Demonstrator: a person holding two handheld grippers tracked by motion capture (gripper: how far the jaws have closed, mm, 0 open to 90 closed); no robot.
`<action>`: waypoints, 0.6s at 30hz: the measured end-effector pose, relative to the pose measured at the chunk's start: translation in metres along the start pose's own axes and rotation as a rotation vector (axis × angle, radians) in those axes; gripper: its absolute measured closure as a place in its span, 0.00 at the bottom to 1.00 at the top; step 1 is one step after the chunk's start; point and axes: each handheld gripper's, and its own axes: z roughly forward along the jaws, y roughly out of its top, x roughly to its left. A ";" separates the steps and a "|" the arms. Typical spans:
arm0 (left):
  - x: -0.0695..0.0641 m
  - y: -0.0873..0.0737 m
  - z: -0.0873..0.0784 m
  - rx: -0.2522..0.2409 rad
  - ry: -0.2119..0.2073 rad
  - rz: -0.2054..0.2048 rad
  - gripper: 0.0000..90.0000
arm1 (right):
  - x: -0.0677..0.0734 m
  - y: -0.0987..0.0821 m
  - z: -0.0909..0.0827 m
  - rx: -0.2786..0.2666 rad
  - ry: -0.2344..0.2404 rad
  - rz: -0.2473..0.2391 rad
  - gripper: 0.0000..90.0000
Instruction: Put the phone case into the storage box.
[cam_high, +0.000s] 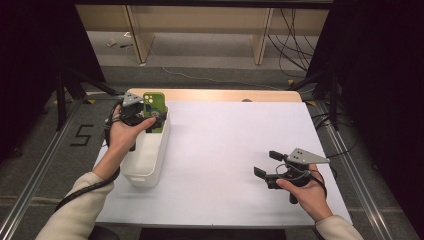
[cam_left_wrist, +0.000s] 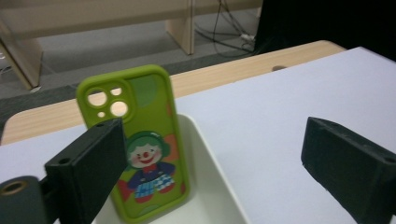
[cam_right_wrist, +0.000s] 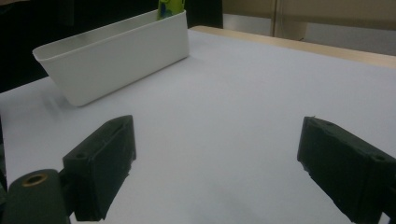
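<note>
A green phone case (cam_high: 154, 106) with a clown picture stands upright at the far end of a white bin (cam_high: 145, 167) on the table's left side. My left gripper (cam_high: 153, 120) hovers over that end of the bin. In the left gripper view the jaws stand wide apart, so the left gripper (cam_left_wrist: 212, 149) is open; the phone case (cam_left_wrist: 149, 116) rises just beyond the left jaw, which covers its lower left corner. My right gripper (cam_high: 266, 163) is open low over the white table at the near right, with nothing between its fingers (cam_right_wrist: 215, 154).
White sheet (cam_high: 235, 145) covers the table, with a wooden strip (cam_high: 225, 95) along the far edge. In the right gripper view the bin (cam_right_wrist: 121, 60) lies ahead to the left. Cables and wooden furniture legs stand on the floor beyond.
</note>
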 end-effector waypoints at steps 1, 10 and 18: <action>-0.002 -0.002 -0.002 -0.011 -0.012 0.001 0.08 | 0.000 0.000 0.000 0.000 -0.001 0.000 0.14; -0.019 -0.012 -0.012 -0.027 -0.069 0.028 0.09 | 0.000 0.001 0.000 -0.003 0.000 -0.001 0.14; -0.031 -0.019 -0.022 -0.042 -0.121 0.036 0.09 | 0.000 0.001 -0.001 -0.004 0.000 0.000 0.14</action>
